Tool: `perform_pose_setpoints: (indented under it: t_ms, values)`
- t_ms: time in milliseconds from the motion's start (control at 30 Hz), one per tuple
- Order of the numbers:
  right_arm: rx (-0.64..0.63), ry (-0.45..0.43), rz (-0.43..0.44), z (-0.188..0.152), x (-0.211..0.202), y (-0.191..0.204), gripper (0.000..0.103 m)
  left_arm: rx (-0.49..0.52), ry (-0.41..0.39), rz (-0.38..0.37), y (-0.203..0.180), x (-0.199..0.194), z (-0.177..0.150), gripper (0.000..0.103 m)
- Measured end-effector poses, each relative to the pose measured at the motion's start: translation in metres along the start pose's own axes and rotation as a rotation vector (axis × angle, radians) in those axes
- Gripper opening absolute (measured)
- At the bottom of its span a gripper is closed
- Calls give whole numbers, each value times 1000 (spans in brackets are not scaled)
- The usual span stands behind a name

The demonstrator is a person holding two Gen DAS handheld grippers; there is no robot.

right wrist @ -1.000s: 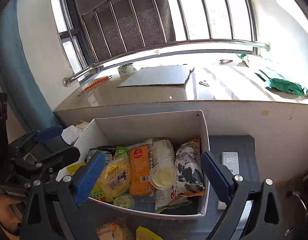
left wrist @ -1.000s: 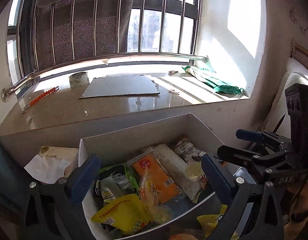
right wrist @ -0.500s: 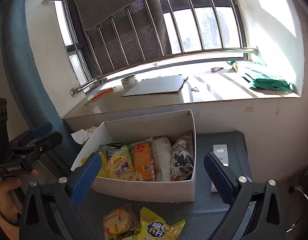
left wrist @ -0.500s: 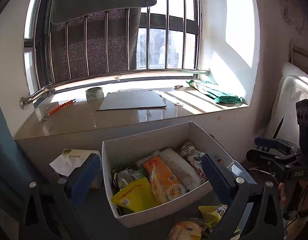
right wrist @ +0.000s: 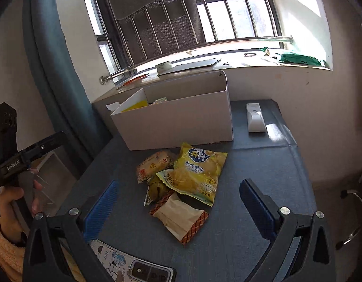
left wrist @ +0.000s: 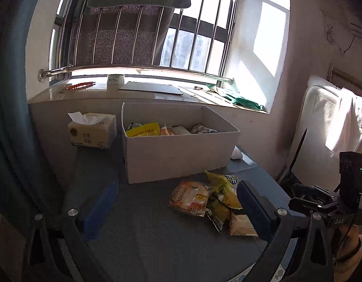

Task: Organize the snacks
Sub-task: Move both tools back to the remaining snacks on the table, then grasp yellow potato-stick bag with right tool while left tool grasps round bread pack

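Both grippers empty and held back from the table; four loose snacks not yet boxed.

Left gripper [left wrist: 176,208] and right gripper [right wrist: 178,208]: fingers wide apart, nothing between them. White box [right wrist: 181,122] sits at the far side of the grey table [right wrist: 263,176], already holding several packets; contents only partly visible over the rim. Just in front of the box lies a touching, partly overlapping cluster: yellow chip bag [right wrist: 199,171], orange bread packet [right wrist: 155,162], small green packet [right wrist: 157,188] tucked under the chip bag's edge, and beige wafer packet [right wrist: 181,216] nearest the camera. Judgement: between picks, mid-task. The next move probably calls for lowering the right gripper over the wafer packet, the most exposed, and pinching an edge without dragging its neighbours. Soft film bags may slip.
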State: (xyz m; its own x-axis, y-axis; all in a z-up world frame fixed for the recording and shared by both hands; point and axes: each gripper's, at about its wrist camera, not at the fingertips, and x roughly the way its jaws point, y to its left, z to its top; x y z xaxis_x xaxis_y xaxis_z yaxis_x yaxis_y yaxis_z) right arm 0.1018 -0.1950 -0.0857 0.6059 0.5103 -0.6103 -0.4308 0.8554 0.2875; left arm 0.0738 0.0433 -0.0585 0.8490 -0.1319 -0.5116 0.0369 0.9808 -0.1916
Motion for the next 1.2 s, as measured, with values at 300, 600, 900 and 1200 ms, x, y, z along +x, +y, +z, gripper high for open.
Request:
perform_pose_setpoints:
  t_ms: [300,600,900,1200]
  values:
    - [121,117,16,-19,38,-19,103,-24,21,-22,-5,-15,-35,103]
    - [125,203,12,25,108,-35,103,-16,25,-29,-5,-16,-35,103]
    - [105,272,-14,31,150,-37,82,-59,57,0,13,-9,-42,103]
    - [93,189,58,38,110,-39,47,-24,120,-12,11,19,-42,103]
